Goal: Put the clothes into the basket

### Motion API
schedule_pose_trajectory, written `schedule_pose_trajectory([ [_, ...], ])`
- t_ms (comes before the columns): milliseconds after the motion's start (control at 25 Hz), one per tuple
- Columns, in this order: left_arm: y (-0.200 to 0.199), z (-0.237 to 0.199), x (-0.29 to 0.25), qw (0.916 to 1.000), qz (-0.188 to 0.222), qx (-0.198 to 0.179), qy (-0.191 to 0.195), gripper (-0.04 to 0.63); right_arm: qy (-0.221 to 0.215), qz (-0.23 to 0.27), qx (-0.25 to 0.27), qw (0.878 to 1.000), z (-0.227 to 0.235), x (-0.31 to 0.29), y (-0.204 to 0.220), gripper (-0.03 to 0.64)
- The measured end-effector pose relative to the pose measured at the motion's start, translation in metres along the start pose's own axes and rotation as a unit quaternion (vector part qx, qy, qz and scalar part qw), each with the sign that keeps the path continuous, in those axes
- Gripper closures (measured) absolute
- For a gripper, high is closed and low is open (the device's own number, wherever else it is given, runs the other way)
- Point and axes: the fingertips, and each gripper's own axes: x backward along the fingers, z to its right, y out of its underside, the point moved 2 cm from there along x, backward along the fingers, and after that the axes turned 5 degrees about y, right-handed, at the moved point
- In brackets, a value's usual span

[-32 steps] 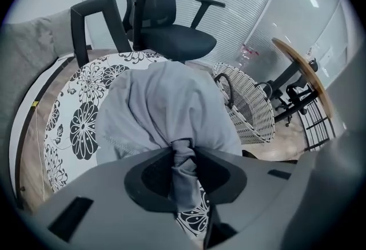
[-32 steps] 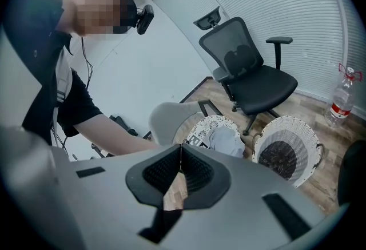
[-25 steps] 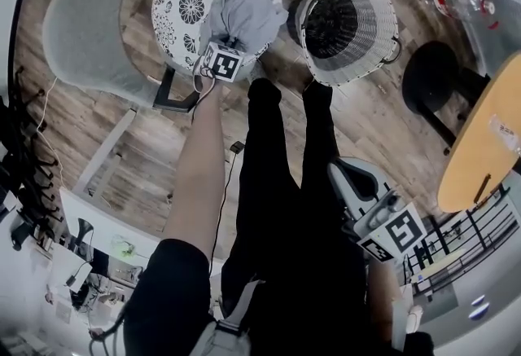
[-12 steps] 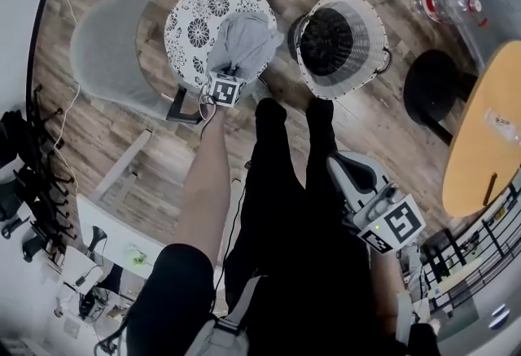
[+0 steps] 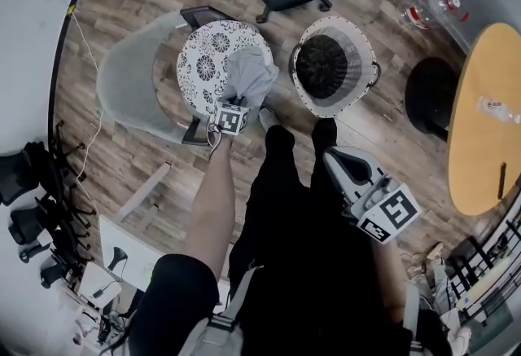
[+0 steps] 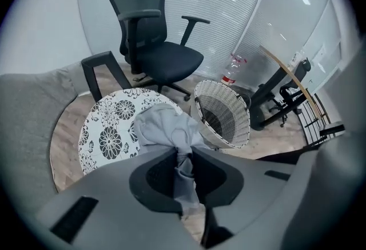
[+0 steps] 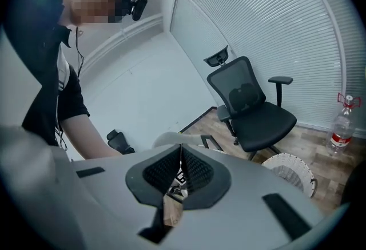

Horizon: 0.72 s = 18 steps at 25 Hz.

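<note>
The white basket point(image 5: 361, 79) is round and woven, like a net of thin sticks. Only its dark bottom shows inside. The soft grey cloth point(image 5: 249, 74) is crumpled up over a round seat point(image 5: 202, 66) with black and white flowers, near the basket. The left gripper point(image 6: 183, 156) pinches the cloth tight. The right gripper point(image 7: 181, 150) is closed on nothing.

Soft grey cloth garment point(image 6: 166, 129); white woven wicker basket point(image 5: 361, 61); matt wood-plank floor point(image 5: 122, 159).
</note>
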Motion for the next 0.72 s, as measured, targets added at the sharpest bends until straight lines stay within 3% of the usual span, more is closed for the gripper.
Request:
schedule_pose_trajectory([
  [120, -0.024, 0.013, 0.022, 0.9997, 0.02, 0.013, 0.008, 0.533, 0.001, 0.022, -0.004, 1.0, 0.003, 0.008, -0.006, 0.6],
  [400, -0.062, 0.056, 0.054, 0.9984, 0.051, -0.019, 0.015, 0.534, -0.011, 0.054, -0.012, 0.998, 0.018, 0.033, -0.026, 0.6],
  [720, -0.112, 0.113, 0.089, 0.9945, 0.103, -0.015, 0.01, 0.534, -0.021, 0.071, -0.002, 0.997, 0.065, 0.065, -0.05, 0.6],
])
